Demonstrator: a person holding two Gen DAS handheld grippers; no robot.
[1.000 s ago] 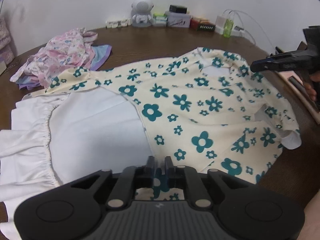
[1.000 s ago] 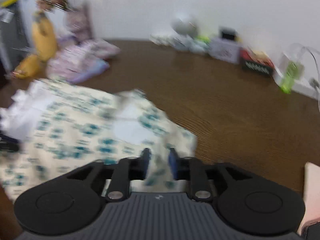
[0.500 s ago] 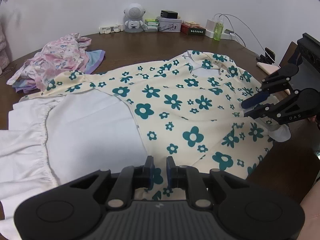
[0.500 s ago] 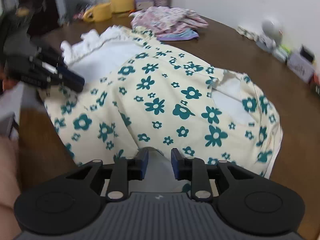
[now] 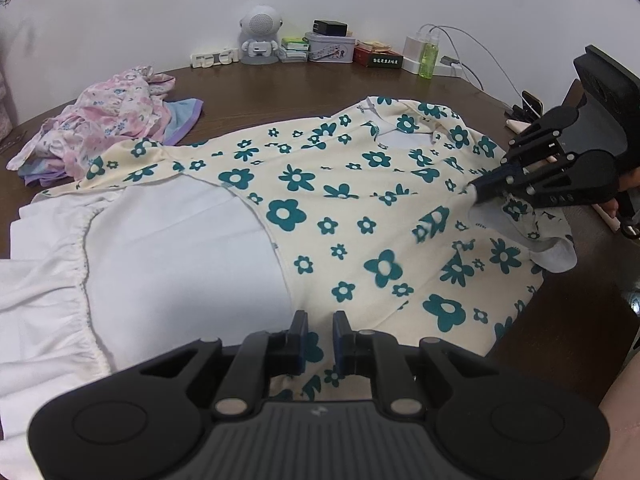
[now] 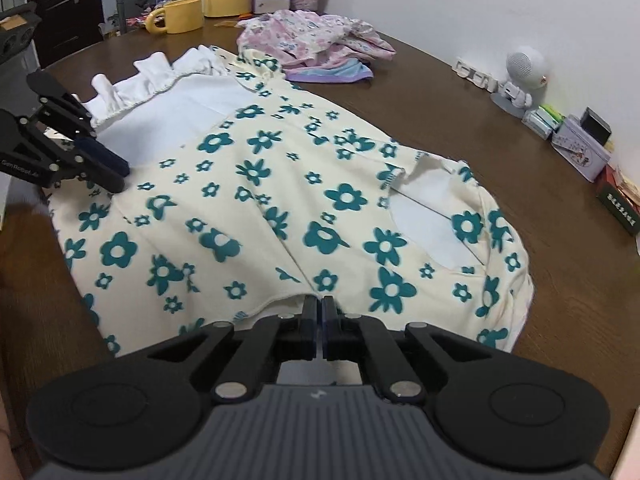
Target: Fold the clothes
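Observation:
A cream dress with teal flowers (image 5: 360, 208) and a white ruffled skirt part (image 5: 160, 240) lies spread on the brown table; it also shows in the right wrist view (image 6: 280, 200). My right gripper (image 6: 322, 312) is shut on the sleeve edge of the dress and lifts it a little; in the left wrist view it (image 5: 480, 192) pinches the fabric at the right. My left gripper (image 5: 318, 328) sits at the dress's near hem with a narrow gap, fabric between the fingers; it also shows in the right wrist view (image 6: 116, 174).
A pile of pink and purple clothes (image 5: 112, 128) lies at the far left. A small robot figure (image 5: 260, 36), boxes, a green bottle (image 5: 427, 56) and cables stand along the wall. A yellow mug (image 6: 176, 16) stands at the far table end.
My right gripper has closed on the sleeve edge and raised it. The left gripper has stayed at the hem.

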